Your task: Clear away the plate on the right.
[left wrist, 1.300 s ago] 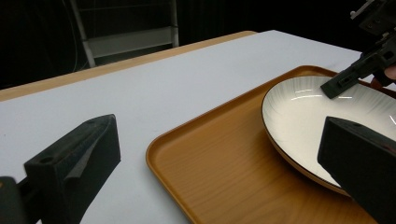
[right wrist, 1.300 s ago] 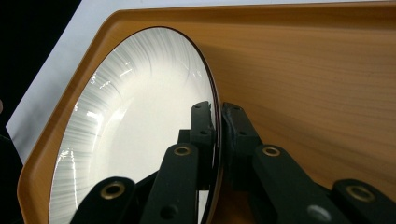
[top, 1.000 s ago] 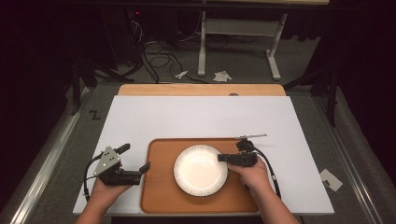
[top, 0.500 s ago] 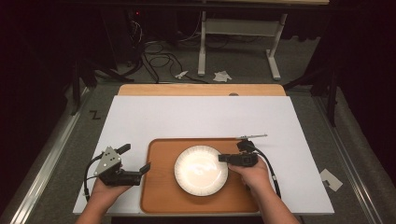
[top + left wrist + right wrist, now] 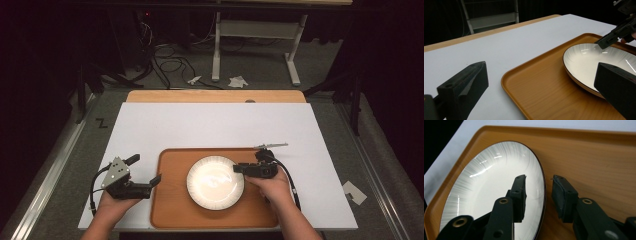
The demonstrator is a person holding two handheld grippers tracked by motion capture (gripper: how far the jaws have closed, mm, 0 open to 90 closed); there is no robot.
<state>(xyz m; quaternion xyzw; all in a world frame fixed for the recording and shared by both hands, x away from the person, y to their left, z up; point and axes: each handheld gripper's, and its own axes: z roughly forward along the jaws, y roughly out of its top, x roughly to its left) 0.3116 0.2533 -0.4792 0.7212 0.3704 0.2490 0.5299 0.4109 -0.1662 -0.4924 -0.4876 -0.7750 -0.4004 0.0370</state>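
Two hand-held grippers: you hold one in each hand, at the near edge of a white table (image 5: 215, 125).
Plate: one round white plate (image 5: 215, 182) with a thin dark rim and fine grey lines running inward from the edge; it lies flat in the middle of a shallow wooden tray (image 5: 170, 210) that sits on the table in front of you.
Right hand-held gripper (image 5: 238, 168): its jaws stand apart and straddle the plate's right rim, one jaw over the white inside, the other over the tray just outside; they have not closed on it.
Left hand-held gripper (image 5: 156, 179): its jaws are spread wide and hold nothing; it hovers just beside the tray's left edge, apart from the plate.
Feel of the plate: it looks like glazed ceramic, so judge it stiff, fairly heavy for its thinness, and breakable if dropped or knocked.
Surface: bright reflections show a glossy glaze, so expect it to be slippery under the jaw pads.
Where to hold: take the rim, where the right jaws already sit; the raised edge is likely the only part a jaw can get under.
Grip advice: seat the rim deep between the jaws before you squeeze.
Risk: held at one edge, the plate will probably tip down on the far side, so lift slowly.
Tray: the raised lip may catch the plate if you slide it sideways.
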